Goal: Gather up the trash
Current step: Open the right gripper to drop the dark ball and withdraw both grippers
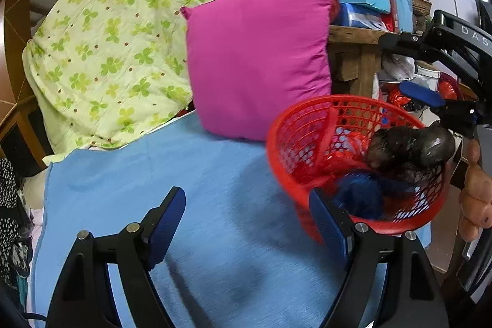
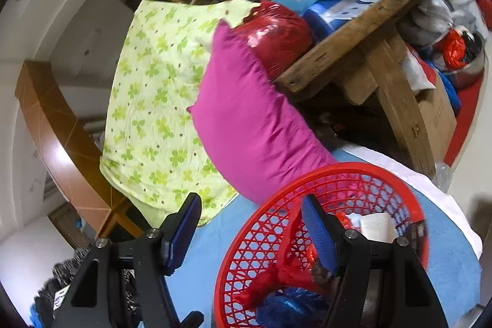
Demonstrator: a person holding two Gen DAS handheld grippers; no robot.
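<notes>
Drop step looks done. Your left gripper (image 1: 246, 223) stands released, nothing between its pads, over the blue sheet (image 1: 190, 174). Your right gripper (image 2: 252, 229) is likewise released and empty, one finger above the red basket (image 2: 246, 260). Trash lies inside: a dark bag (image 1: 409, 148), a blue wad (image 1: 359, 195), red wrappers. Next: scan the sheet for remaining litter.

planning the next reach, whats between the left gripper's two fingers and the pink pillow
Only bare blue sheet, going by the left wrist view. From the open left gripper up to the pink pillow nothing lies on it; the red basket sits off to the right.
</notes>
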